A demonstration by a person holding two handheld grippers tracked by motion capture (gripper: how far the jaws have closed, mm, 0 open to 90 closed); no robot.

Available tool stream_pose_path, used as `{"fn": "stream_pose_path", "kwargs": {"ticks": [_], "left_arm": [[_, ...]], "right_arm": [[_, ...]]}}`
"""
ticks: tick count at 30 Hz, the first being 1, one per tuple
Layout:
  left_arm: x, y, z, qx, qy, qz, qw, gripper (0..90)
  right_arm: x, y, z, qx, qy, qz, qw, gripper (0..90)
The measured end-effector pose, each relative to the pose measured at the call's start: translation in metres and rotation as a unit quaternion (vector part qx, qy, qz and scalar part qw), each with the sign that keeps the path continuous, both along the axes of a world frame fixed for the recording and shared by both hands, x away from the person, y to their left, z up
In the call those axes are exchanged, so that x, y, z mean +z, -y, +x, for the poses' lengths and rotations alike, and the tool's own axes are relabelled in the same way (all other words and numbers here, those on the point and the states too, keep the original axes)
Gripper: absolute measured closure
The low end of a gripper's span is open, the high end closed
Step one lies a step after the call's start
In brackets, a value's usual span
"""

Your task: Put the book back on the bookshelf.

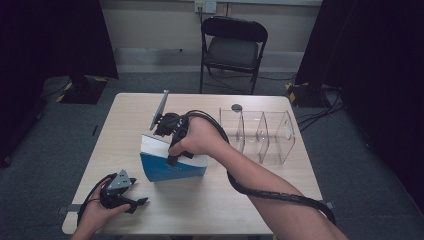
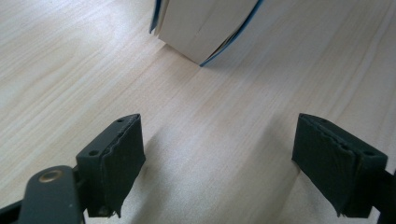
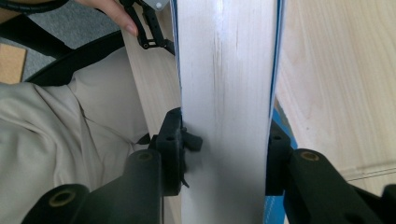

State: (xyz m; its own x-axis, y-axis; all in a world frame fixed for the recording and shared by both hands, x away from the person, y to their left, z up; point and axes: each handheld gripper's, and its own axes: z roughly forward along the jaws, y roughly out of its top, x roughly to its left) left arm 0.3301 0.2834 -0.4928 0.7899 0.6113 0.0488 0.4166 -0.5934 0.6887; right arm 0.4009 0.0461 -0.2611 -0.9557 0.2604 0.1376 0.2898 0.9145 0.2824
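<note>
A thick book with blue covers (image 1: 175,169) stands on the wooden table (image 1: 125,125), its white page edges facing up. My right gripper (image 1: 172,159) reaches down over it from above. In the right gripper view the book (image 3: 224,70) runs up between the jaws, and my right gripper (image 3: 224,158) is shut on it, a pad pressed on each cover. My left gripper (image 1: 137,204) lies near the table's front left corner, held by a hand. In the left gripper view, my left gripper (image 2: 219,163) stands open over bare wood, with the book's lower corner (image 2: 205,28) farther ahead.
A clear plastic organizer with three compartments (image 1: 260,132) stands at the right of the table, with a small dark round object (image 1: 236,107) behind it. A black folding chair (image 1: 232,47) stands beyond the far edge. The right gripper's cable (image 1: 280,195) trails along the forearm.
</note>
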Motion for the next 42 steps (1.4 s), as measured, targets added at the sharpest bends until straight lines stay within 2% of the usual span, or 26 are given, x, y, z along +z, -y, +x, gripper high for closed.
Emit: {"fn": "stream_pose_path", "kwargs": {"ticks": [4,5,7,8,9,11,13,14,16,20,28,31,37,42], "left_arm": [[0.000,0.000,0.000,0.004,-0.004,-0.004,1.0000,16.2],[-0.002,0.001,-0.001,0.010,-0.011,-0.016,0.9998,16.3],[-0.002,0.001,-0.001,0.011,-0.015,-0.018,0.9997,16.2],[-0.002,0.001,-0.001,0.011,-0.015,-0.018,0.9997,16.2],[-0.001,-0.001,0.000,0.007,-0.007,-0.007,0.9999,16.2],[-0.002,-0.001,0.000,0.007,-0.013,-0.012,0.9998,16.0],[-0.003,-0.002,0.001,0.014,-0.009,-0.018,0.9997,16.0],[-0.004,-0.001,0.000,0.019,-0.017,-0.027,0.9993,16.0],[-0.003,-0.003,0.001,0.014,-0.016,-0.017,0.9996,16.0],[-0.003,-0.004,0.002,0.014,-0.012,-0.016,0.9997,15.8],[-0.005,-0.004,0.001,0.019,-0.017,-0.028,0.9993,15.6],[-0.004,-0.005,0.001,0.015,-0.016,-0.021,0.9995,15.6],[-0.006,-0.004,0.001,0.022,-0.016,-0.035,0.9990,15.5],[-0.006,-0.005,0.001,0.022,-0.016,-0.036,0.9990,15.4]], "right_arm": [[0.003,-0.002,0.003,0.002,0.010,-0.003,0.9999,60.4],[0.003,-0.002,0.006,0.006,0.009,-0.003,0.9999,60.3],[0.004,-0.003,0.007,0.010,0.012,-0.002,0.9999,60.2],[0.004,-0.003,0.008,0.011,0.012,0.000,0.9999,60.2],[0.004,-0.003,0.008,0.011,0.012,0.000,0.9999,60.2],[0.005,-0.004,0.010,0.017,0.017,-0.005,0.9997,60.1],[0.006,-0.005,0.011,0.019,0.021,-0.008,0.9996,60.0],[0.006,-0.006,0.012,0.022,0.021,-0.007,0.9995,60.0],[0.006,-0.006,0.014,0.023,0.021,-0.006,0.9995,59.9],[0.007,-0.005,0.017,0.023,0.029,0.001,0.9993,59.8],[0.008,-0.005,0.021,0.033,0.037,0.002,0.9988,59.3],[0.008,-0.005,0.021,0.044,0.057,0.004,0.9974,58.8],[0.008,-0.004,0.024,0.049,0.058,0.013,0.9970,58.7],[0.008,-0.006,0.024,0.062,0.073,0.005,0.9954,58.4]]}}
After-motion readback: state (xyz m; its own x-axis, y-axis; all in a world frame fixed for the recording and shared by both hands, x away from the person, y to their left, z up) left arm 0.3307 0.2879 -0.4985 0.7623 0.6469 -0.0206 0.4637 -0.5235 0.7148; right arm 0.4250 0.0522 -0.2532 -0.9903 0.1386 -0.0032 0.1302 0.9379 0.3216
